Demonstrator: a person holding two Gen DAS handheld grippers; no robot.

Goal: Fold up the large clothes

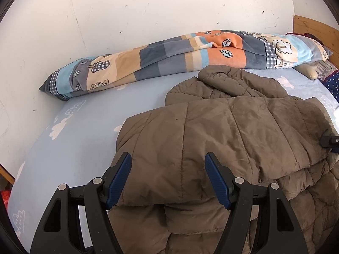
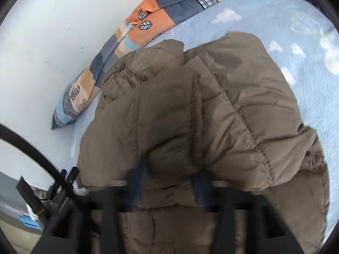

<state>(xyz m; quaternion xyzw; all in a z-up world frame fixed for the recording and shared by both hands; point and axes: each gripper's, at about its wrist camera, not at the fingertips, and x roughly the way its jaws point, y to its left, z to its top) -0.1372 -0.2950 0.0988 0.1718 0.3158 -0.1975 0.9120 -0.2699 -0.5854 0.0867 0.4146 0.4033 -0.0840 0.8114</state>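
A brown quilted puffer jacket (image 1: 222, 131) lies on the light blue bed sheet (image 1: 84, 131), its lower part folded over onto itself. My left gripper (image 1: 168, 160) is open, its blue-padded fingers (image 1: 119, 177) astride the near folded edge of the jacket without clamping it. In the right wrist view the jacket (image 2: 201, 110) fills the middle. My right gripper (image 2: 167, 182) is blurred by motion, its fingers apart over the jacket's near edge. Part of the right gripper (image 1: 330, 141) shows at the jacket's right edge in the left wrist view.
A rolled patchwork blanket (image 1: 169, 57) lies along the white wall at the back of the bed. A pillow (image 1: 313, 72) and wooden headboard (image 1: 313, 31) are at the far right. The bed's left edge drops off near a cable (image 2: 31, 150) and black device (image 2: 55, 199).
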